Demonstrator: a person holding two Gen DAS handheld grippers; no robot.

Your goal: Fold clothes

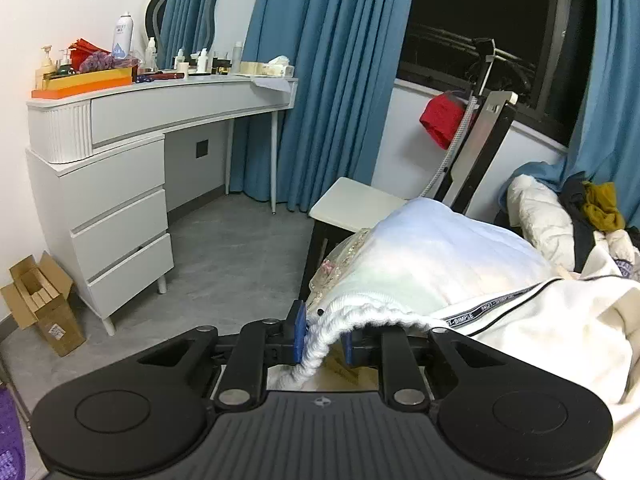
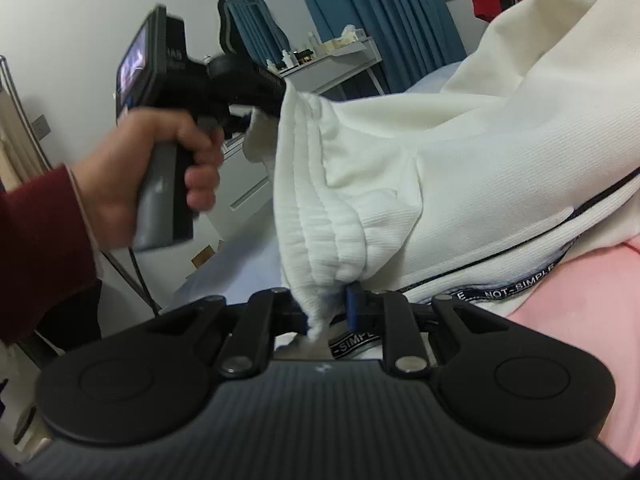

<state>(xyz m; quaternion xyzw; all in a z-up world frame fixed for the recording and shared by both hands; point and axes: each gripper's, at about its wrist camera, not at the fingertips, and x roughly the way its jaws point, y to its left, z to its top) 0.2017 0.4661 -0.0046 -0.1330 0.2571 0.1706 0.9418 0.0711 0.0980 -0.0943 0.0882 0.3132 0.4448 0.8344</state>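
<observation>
The left hand-held gripper was matt black plastic with ribbed housing and dull metal pivot pins; its blue pads looked rubbery. Between them sat the ribbed, ropy knit hem of a white garment, soft matt cloth with a woven black tape printed in white letters. Beyond it lay a quilted white cover, faintly sheened. Far left of that gripper, the bench was smooth, satin white-painted wood, the box rough brown cardboard, the floor matt grey. The curtain ahead was blue cloth. The right hand-held gripper was alike; right of it lay smooth pink cloth.
</observation>
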